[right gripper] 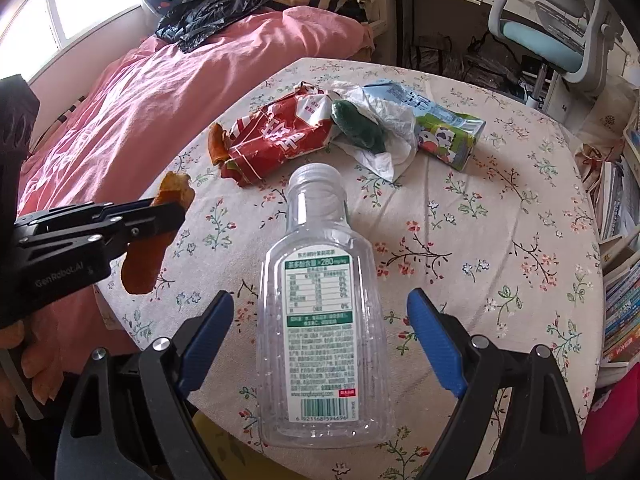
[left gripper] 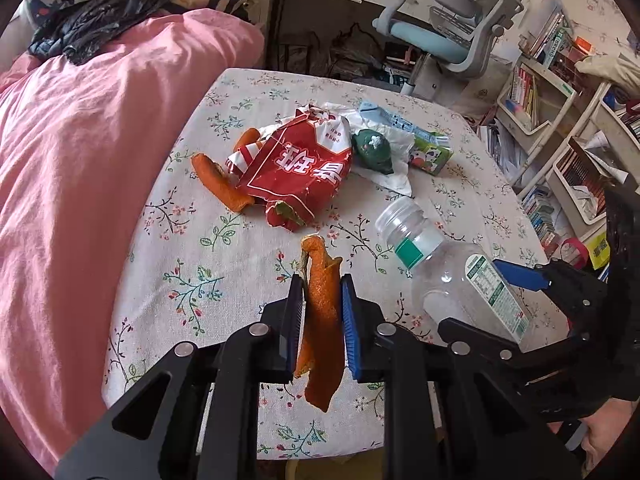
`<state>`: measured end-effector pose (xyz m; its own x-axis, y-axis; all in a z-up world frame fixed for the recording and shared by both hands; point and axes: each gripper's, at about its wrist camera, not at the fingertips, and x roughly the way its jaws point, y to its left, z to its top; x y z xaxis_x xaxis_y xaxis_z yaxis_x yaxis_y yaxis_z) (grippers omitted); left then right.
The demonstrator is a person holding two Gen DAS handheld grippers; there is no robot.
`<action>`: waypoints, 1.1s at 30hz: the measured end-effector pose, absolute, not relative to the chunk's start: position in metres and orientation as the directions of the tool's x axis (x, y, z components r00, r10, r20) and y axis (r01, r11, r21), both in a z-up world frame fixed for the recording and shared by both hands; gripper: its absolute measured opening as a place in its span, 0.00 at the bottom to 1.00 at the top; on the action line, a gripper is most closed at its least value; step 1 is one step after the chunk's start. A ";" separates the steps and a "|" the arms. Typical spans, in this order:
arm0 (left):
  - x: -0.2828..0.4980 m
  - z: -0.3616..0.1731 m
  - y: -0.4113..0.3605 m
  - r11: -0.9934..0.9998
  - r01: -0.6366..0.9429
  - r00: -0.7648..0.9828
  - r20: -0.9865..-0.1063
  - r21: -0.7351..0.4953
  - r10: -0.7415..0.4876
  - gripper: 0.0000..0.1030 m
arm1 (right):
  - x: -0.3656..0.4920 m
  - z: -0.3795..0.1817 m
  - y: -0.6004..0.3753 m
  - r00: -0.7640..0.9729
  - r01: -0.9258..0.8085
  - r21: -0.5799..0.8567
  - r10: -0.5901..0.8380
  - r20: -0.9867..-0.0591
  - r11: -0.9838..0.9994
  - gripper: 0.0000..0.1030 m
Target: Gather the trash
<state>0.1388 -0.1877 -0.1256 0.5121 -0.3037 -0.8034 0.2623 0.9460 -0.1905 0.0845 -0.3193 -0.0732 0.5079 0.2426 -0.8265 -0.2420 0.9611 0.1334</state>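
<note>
My left gripper (left gripper: pixel 320 284) is shut on a strip of orange peel (left gripper: pixel 320 320) and holds it above the floral table (left gripper: pixel 192 280); the peel also shows in the right wrist view (right gripper: pixel 150 248). My right gripper (right gripper: pixel 320 304) is open, its blue pads on either side of a clear plastic bottle (right gripper: pixel 320 320) lying on the table, not touching it. The bottle also shows in the left wrist view (left gripper: pixel 452 276). Further back lie a red snack bag (left gripper: pixel 296 164), more orange peel (left gripper: pixel 218 182), a green lump (left gripper: pixel 374 152) on white paper, and a milk carton (left gripper: pixel 430 152).
A pink bed (left gripper: pixel 80 160) runs along the table's left edge with a black bag (left gripper: pixel 100 20) on it. A desk chair (left gripper: pixel 452 32) stands behind the table. Bookshelves (left gripper: pixel 560 120) stand on the right.
</note>
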 end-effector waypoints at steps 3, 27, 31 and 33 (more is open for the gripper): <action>0.137 -0.122 -0.189 0.944 0.268 0.520 -0.795 -0.194 -0.312 0.17 | 0.086 -0.075 -0.317 0.499 -0.247 0.133 0.244 -0.832 0.960 0.82; 0.127 -0.099 -0.196 0.951 0.296 0.599 -0.757 -0.093 -0.260 0.18 | 0.088 -0.077 -0.317 0.502 -0.248 0.125 0.238 -0.831 0.961 0.72; 0.127 -0.099 -0.197 0.952 0.297 0.605 -0.756 -0.076 -0.249 0.18 | 0.088 -0.078 -0.317 0.500 -0.251 0.126 0.239 -0.832 0.960 0.71; 0.127 -0.098 -0.198 0.952 0.299 0.606 -0.756 -0.072 -0.248 0.18 | 0.088 -0.078 -0.317 0.499 -0.250 0.127 0.240 -0.832 0.960 0.71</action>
